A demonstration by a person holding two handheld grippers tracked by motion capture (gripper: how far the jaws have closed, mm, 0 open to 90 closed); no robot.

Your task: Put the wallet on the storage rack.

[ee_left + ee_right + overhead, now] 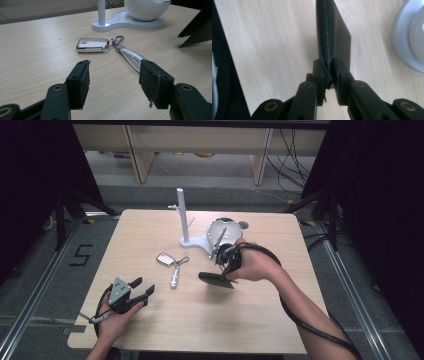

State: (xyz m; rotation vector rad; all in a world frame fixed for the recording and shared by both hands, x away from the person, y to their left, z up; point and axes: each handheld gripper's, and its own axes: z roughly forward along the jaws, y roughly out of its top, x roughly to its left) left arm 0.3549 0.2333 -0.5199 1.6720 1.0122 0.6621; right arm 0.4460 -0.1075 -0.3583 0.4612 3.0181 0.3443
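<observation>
High view: left gripper [142, 288] low at the table's [150, 227] near left, held in a hand [112, 320] with forearm entering from the bottom edge, jaws spread wide and pointing right toward the key fob [165, 259] and its strap [174, 277]. Right gripper [231, 270] near the centre, wrist bent inward, clamped on a black wallet [216, 280] held above the wood, just in front of the white stand [192, 240]. Left gripper view: jaws well apart, nothing between, key fob [91, 45] lying ahead. Right gripper view: jaws pinched tight on the black wallet's [332, 37] edge.
</observation>
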